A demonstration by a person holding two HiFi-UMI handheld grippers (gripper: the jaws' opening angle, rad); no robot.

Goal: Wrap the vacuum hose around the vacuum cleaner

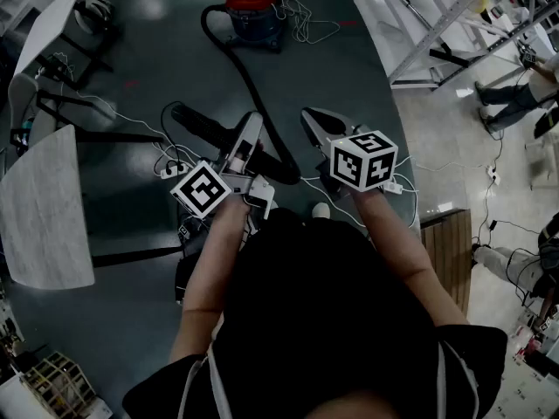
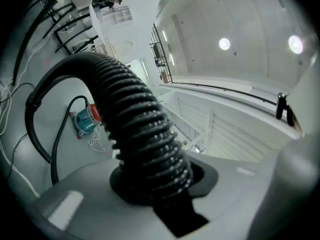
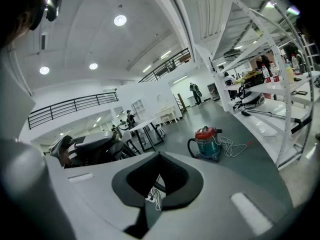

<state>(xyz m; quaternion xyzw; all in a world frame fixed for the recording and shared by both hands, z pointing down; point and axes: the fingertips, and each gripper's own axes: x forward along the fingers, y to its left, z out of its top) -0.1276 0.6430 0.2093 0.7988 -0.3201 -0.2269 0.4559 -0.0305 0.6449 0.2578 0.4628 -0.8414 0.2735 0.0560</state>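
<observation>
Dark workshop floor. Head view: the vacuum cleaner (image 1: 255, 11) stands well ahead of me, and its vacuum hose (image 1: 255, 94) trails back to my left hand-held gripper (image 1: 251, 129).

Left gripper view: the jaws clamp the ribbed hose.

Right gripper view: my right hand-held gripper (image 3: 158, 176) is closed and empty.

My judgement: I am at the hose-carrying step. Next I need to get closer and loop the hose round the body.

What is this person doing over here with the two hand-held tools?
A person holds one tool in each hand. The left tool is closed on a black ribbed vacuum hose. From there the hose trails across the dark floor to a canister vacuum cleaner with a red lid and a teal body, which stands some way ahead. The right tool is shut and holds nothing. The hose is not yet wrapped around the cleaner.
</observation>
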